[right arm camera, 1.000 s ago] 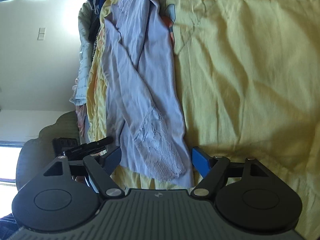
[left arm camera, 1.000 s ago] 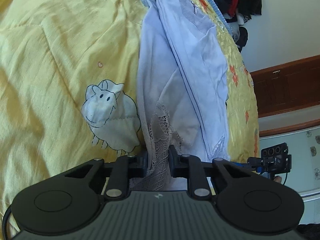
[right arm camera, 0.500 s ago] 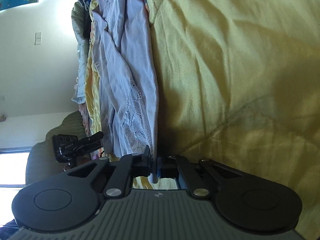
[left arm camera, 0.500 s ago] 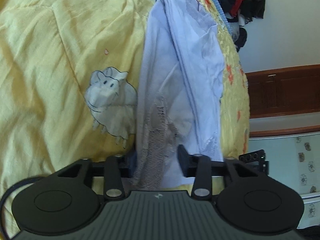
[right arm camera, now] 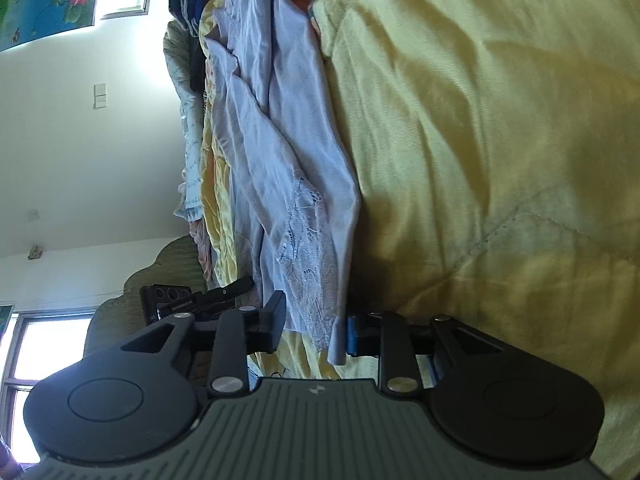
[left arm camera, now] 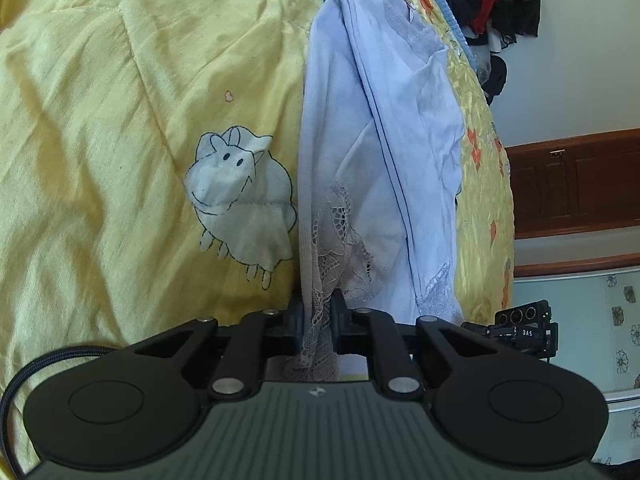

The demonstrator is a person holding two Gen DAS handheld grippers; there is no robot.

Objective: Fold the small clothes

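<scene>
A pale lilac-blue garment of thin soft cloth with grey lace trim (left arm camera: pixel 380 152) lies stretched in a long, loosely gathered strip on a yellow quilted bed cover (left arm camera: pixel 120 120); in the left wrist view it runs from the top centre of the frame down to the bottom centre, beside a stitched white sheep patch (left arm camera: pixel 240 208) at centre left. The left claw (left arm camera: pixel 318 320) has just been closing and is clamped on the bunched lace hem, which crumples between its two black pads at the lower centre of the frame. In the right wrist view the same garment (right arm camera: pixel 288 152) runs down the centre-left of the frame, with the yellow cover (right arm camera: pixel 480 140) filling the right. The right claw (right arm camera: pixel 314 326) has just been opening; its jaws stand apart with the lace-trimmed corner hanging between them, the cloth lying against the blue pad on the right and clear of the black pad on the left, so it does not look gripped. A heap of dark and red clothes (left arm camera: pixel 492 0) sits at the upper right of the left view. The step in hand seems to be taking hold of both near corners before a fold. The next move likely calls for the right claw to close on its corner, then both to lift together and carry the hem toward the far end.
</scene>
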